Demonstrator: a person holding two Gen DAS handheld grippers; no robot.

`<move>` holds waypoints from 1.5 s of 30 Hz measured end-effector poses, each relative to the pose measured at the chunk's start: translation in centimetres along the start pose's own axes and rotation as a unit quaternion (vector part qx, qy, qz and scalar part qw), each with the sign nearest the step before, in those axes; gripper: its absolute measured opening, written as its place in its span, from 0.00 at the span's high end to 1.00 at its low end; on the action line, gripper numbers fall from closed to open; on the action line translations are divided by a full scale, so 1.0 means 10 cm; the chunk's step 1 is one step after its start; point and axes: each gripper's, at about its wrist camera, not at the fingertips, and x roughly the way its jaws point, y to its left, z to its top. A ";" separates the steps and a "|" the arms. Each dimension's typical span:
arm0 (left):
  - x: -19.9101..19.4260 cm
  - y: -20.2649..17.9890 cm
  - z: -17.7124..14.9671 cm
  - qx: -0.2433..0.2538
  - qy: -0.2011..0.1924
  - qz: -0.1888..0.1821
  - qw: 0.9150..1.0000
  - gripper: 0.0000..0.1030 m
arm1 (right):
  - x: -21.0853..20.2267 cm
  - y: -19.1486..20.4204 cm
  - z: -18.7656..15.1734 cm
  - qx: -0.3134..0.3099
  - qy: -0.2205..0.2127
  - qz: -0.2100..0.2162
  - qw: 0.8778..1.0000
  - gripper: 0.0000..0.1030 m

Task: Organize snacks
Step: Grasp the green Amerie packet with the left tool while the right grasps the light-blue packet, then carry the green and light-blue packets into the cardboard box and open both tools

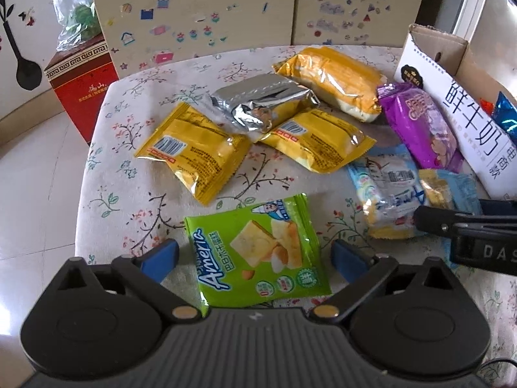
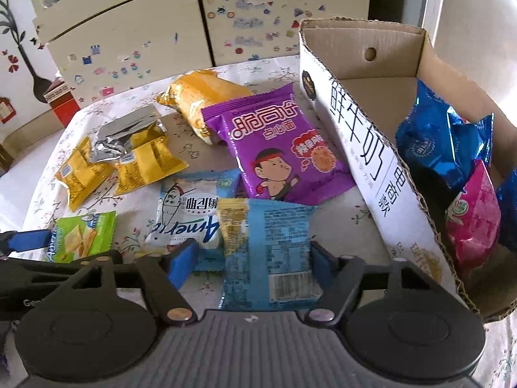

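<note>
My left gripper (image 1: 255, 255) is open, its blue fingers either side of a green snack packet (image 1: 258, 252) lying on the flowered tablecloth (image 1: 129, 220). My right gripper (image 2: 253, 258) is open around a light-blue packet (image 2: 268, 252), whose side touches the right finger. Beyond lie two yellow packets (image 1: 190, 152), a silver packet (image 1: 261, 103), an orange-yellow bread pack (image 1: 336, 77), a purple packet (image 2: 278, 152) and a white-blue packet (image 2: 190, 213). A cardboard box (image 2: 365, 148) at the right holds blue (image 2: 442, 142) and pink (image 2: 471, 216) packets.
A red box (image 1: 80, 87) with a plastic bag on top stands off the table's far left. A sticker-covered cabinet (image 1: 200, 16) is behind the table. The right gripper's body (image 1: 465, 229) reaches in at the left view's right edge.
</note>
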 end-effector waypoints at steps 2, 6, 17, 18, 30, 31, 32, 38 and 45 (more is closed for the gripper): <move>-0.03 -0.03 0.00 0.008 -0.005 -0.005 1.000 0.15 | -0.01 0.01 0.01 -0.001 0.001 0.011 1.000 0.33; -0.08 -0.08 -0.02 0.027 -0.015 -0.014 0.999 0.31 | -0.03 0.02 0.02 -0.004 0.001 0.022 1.000 0.45; -0.16 -0.08 -0.01 0.025 -0.029 -0.021 0.999 0.44 | -0.10 0.00 0.05 -0.002 -0.011 0.036 0.999 0.45; -0.18 -0.09 0.00 0.026 -0.033 -0.020 0.999 0.44 | -0.12 0.01 0.05 -0.002 -0.014 0.038 0.999 0.45; -0.35 -0.16 0.10 0.021 -0.061 -0.031 0.997 0.44 | -0.36 0.04 0.17 -0.008 -0.056 0.062 0.996 0.45; -0.36 -0.17 0.10 0.020 -0.062 -0.032 0.997 0.45 | -0.38 0.03 0.17 -0.007 -0.059 0.063 0.996 0.45; -0.37 -0.17 0.11 0.019 -0.064 -0.032 0.997 0.44 | -0.39 0.02 0.18 -0.005 -0.062 0.065 0.996 0.45; -0.46 -0.20 0.18 0.011 -0.078 -0.037 0.996 0.44 | -0.51 -0.02 0.24 -0.003 -0.087 0.068 0.994 0.45; -0.59 -0.25 0.34 -0.004 -0.107 -0.046 0.993 0.44 | -0.70 -0.16 0.34 0.013 -0.121 0.078 0.990 0.45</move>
